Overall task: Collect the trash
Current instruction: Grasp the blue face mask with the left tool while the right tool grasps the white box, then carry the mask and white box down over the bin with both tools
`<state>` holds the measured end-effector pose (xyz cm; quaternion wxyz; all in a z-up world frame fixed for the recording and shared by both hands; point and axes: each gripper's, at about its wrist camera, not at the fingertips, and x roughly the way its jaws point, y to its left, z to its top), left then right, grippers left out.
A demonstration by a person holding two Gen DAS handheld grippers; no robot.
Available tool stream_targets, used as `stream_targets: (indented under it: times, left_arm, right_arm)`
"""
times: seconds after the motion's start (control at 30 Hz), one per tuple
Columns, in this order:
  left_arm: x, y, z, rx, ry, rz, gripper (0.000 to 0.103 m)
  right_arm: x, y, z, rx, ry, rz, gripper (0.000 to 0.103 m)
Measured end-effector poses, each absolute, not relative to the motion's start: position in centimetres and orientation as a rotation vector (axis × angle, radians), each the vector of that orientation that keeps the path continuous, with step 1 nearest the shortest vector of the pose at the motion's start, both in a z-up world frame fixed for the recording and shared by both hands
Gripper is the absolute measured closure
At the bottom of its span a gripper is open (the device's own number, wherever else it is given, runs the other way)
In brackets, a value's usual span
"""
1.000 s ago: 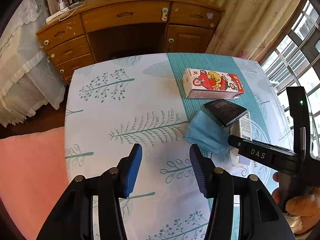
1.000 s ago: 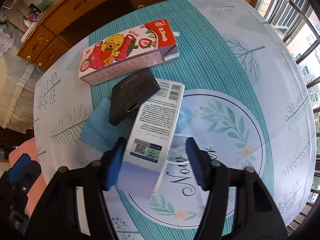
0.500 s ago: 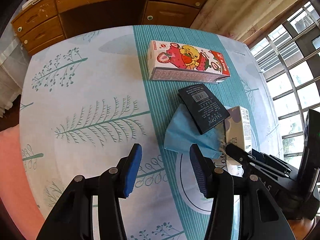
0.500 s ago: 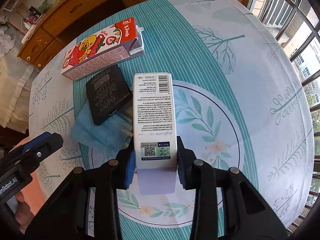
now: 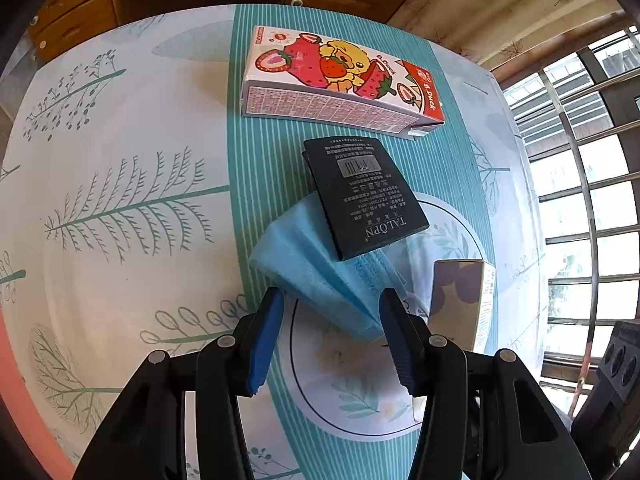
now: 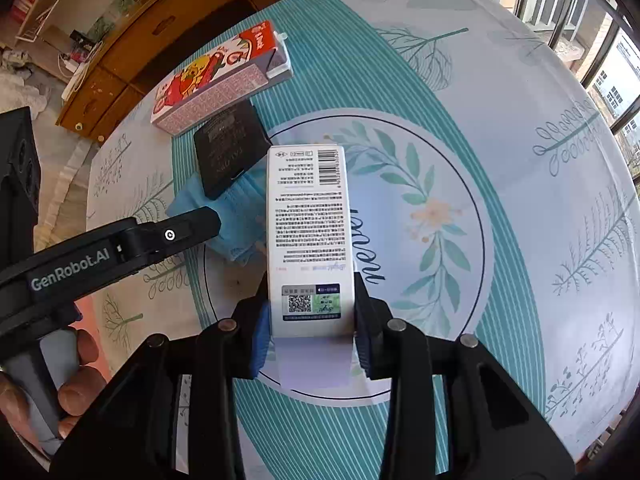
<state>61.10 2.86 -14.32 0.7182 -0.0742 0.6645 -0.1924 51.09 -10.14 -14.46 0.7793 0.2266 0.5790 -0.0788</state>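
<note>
My right gripper (image 6: 310,312) is shut on a white printed box (image 6: 308,232) and holds it above the table; the box also shows in the left wrist view (image 5: 462,304). My left gripper (image 5: 331,320) is open, its jaws on either side of the near corner of a blue face mask (image 5: 320,276), which also shows in the right wrist view (image 6: 236,216). A black flat box (image 5: 362,196) lies on the mask's far part. A strawberry drink carton (image 5: 336,80) lies beyond it.
The round table (image 5: 120,200) has a leaf-patterned cloth. A wooden desk with drawers (image 6: 120,52) stands behind it. Barred windows (image 5: 580,200) are on the right. A pink surface (image 5: 12,380) lies at the left table edge.
My right gripper closed on the white box and lifted it. My left gripper moved forward and right until its open jaws reached the blue mask.
</note>
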Motion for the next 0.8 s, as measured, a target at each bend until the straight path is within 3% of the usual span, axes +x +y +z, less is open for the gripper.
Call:
stream_targets:
  times: [0.17,0.53,0.7,0.8]
  left_arm:
    - [61.4,1.0,-14.6,-0.16,1.475,-0.358,0.05]
    - [59.2,-4.2,-14.7,0.136,1.377,-0.24,0.051]
    - [57.9,-4.2,-14.2,0.141,1.355,-0.279,0.093]
    - [56.7,-2.0,-13.8,0.116,1.359,-0.302,0.097]
  right_arm:
    - [50.3,-11.4,-13.4,0.487,1.2,-0.204,0.072]
    - [48.2,-14.0,-13.1,0.503,1.183,-0.239,0.072]
    - [46.9,-14.4,-13.0,0.503,1.187,-0.238,0.072]
    - [46.1,-14.6,-12.9,0.507,1.187,-0.223,0.072]
